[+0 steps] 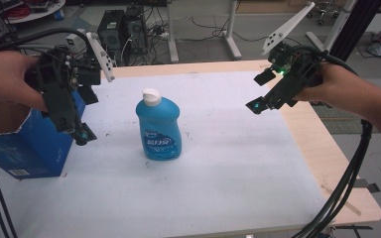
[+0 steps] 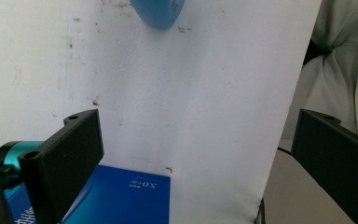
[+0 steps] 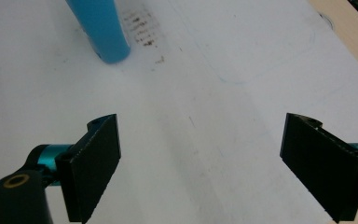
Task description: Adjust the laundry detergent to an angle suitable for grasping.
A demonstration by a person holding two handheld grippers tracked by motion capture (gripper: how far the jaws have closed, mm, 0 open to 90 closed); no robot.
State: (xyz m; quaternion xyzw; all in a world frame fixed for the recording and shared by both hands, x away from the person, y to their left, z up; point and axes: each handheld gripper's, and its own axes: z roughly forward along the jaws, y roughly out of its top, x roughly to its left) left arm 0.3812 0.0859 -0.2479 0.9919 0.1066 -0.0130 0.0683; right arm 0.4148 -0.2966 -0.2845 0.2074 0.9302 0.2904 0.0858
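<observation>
I find the bottle (image 1: pixel 158 128) standing upright on the white sheet (image 1: pixel 218 168) that covers the desk (image 1: pixel 327 163), left of the sheet's middle and nearer its far edge than its near one. Its white cap (image 1: pixel 151 96) is on. Nothing touches it.

My left gripper (image 1: pixel 82 134) hangs over the desk's left edge, above the open blue box (image 1: pixel 27 144) that sits there. In the left gripper view its jaws stand wide apart with nothing between them; the box's top shows under the left jaw and the bottle's base (image 2: pixel 157 11) lies ahead near the top of the frame.

My right gripper (image 1: pixel 258 91) is held in the air over the right part of the sheet, toward the far right corner, pointing down and inward at the bottle. In the right gripper view its jaws are likewise spread wide and empty, with bare sheet between them and the bottle (image 3: pixel 100 30) off to the upper left.

Judgement: this is the approach stage. Neither gripper has hold of anything, and the bottle is the object both are aimed at, well apart from each.

The next move, as I judge it, calls for bringing one gripper level with the bottle's body, jaws straddling its narrower sides, then closing. The bottle is tall and smooth; a high or glancing contact could tip it. The box looks the likely destination, though I cannot confirm that.
</observation>
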